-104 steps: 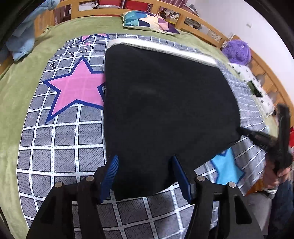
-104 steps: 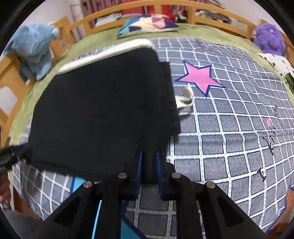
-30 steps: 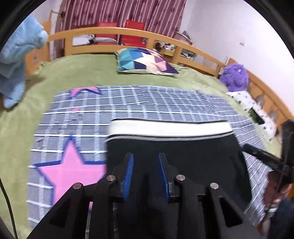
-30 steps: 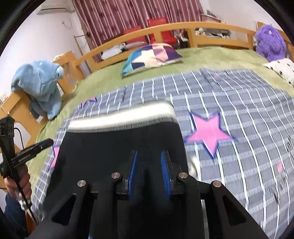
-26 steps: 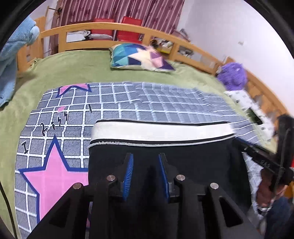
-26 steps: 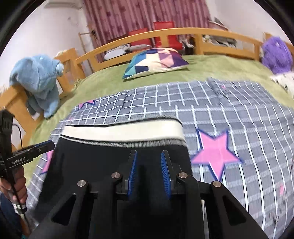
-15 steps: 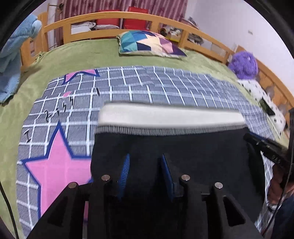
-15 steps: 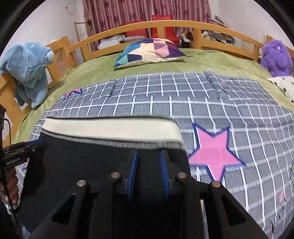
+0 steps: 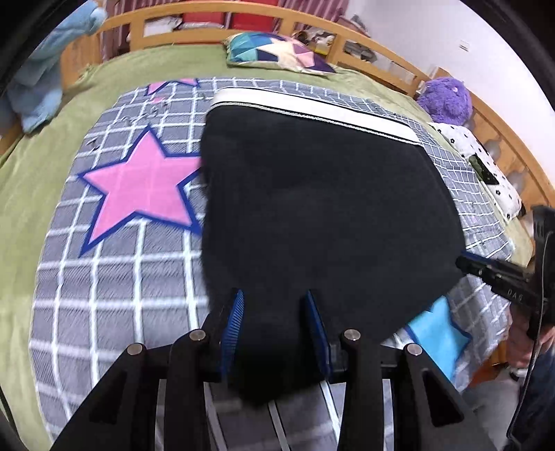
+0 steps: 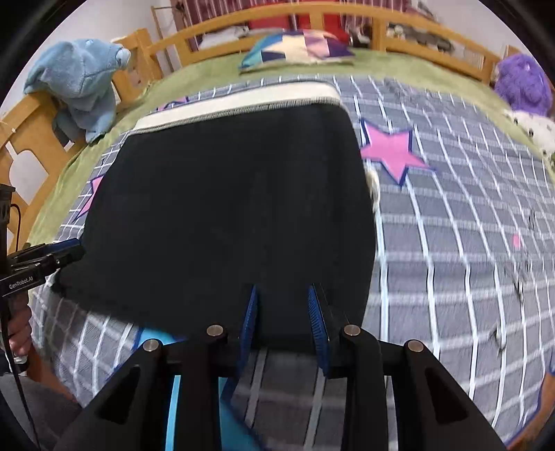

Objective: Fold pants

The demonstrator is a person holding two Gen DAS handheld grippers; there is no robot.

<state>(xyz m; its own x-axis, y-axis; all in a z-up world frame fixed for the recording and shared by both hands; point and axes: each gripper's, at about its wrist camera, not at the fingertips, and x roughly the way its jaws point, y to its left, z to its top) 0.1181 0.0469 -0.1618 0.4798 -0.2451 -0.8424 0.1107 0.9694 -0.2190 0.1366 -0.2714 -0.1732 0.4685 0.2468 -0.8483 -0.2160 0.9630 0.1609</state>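
Observation:
Black pants (image 9: 322,208) with a white waistband (image 9: 312,112) lie folded flat on a grey checked blanket (image 9: 114,277). They also fill the middle of the right wrist view (image 10: 229,208), waistband (image 10: 236,102) at the far end. My left gripper (image 9: 274,312) is open, its blue pads either side of the near left corner of the fabric. My right gripper (image 10: 282,308) is open over the near right corner. Each gripper shows at the edge of the other's view: the right one (image 9: 499,277), the left one (image 10: 41,263).
The blanket lies on a green bedspread (image 9: 27,166) in a wooden-railed bed (image 10: 312,20). A patterned pillow (image 9: 277,55) lies at the head. A purple plush toy (image 9: 447,100) sits far right, a blue plush toy (image 10: 79,83) hangs on the left rail.
Both grippers were shut on the pants and carried them up toward the pillow. They have now come back down to the near edge, the pants lie flat, and both grippers have opened.

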